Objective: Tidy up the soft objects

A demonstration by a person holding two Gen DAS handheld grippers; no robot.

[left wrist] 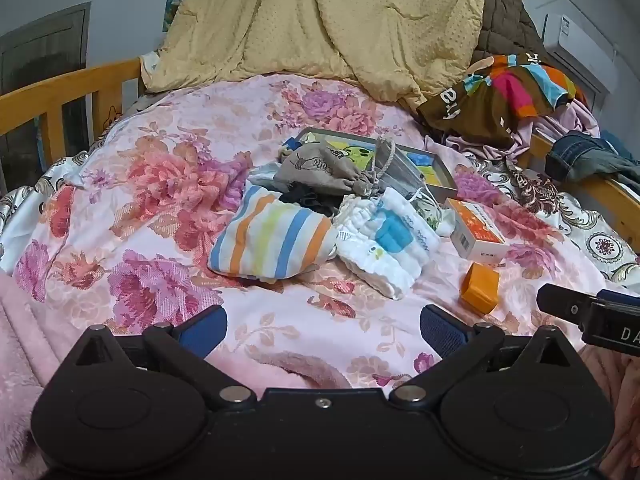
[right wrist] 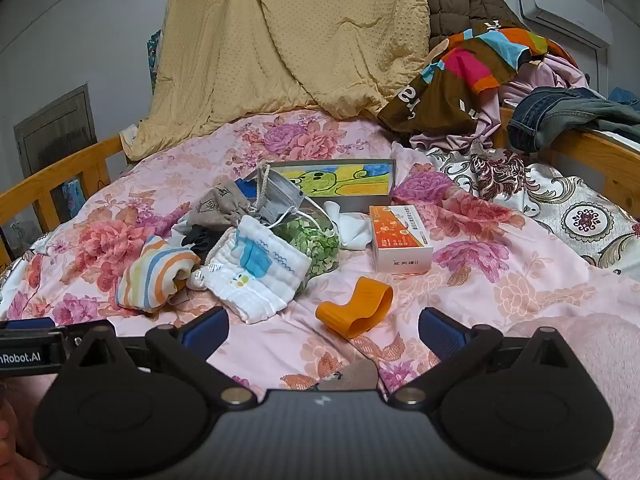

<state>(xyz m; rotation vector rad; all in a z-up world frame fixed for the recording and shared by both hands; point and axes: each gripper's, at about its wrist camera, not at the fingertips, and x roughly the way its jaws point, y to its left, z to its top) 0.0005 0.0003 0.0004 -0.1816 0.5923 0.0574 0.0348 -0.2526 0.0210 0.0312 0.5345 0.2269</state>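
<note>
Both tongs are hovering low over the floral bedspread (left wrist: 168, 184), each with its 2 blue-padded fingers spread wide and nothing between them. The left gripper (left wrist: 323, 330) is pointing at the heap of soft things lying just ahead of it: a striped cloth (left wrist: 272, 240) is sitting ahead and slightly left of its fingers, and a white folded cloth with a blue patch (left wrist: 384, 244) is lying ahead and slightly right, touching the striped one. Behind these 2, further from the tongs, a grey drawstring pouch (left wrist: 320, 170) is resting on a dark piece of fabric (left wrist: 308, 198), which is too crumpled to identify. A picture tray (left wrist: 424, 160) is lying behind the pile.

The right gripper (right wrist: 323, 330) is hanging beside the left one; an orange curved rubbery piece (right wrist: 354, 308) is lying just ahead of its fingers, apart from them. Beyond that, an orange and white box (right wrist: 400, 240) is sitting further ahead and to the right. A bag of green pieces (right wrist: 316, 244) is leaning against the white cloth, ahead and left of the right tongs, with a grey face mask (right wrist: 280, 196) lying above it. A yellow quilt (right wrist: 288, 48) is rising far behind everything.
</note>
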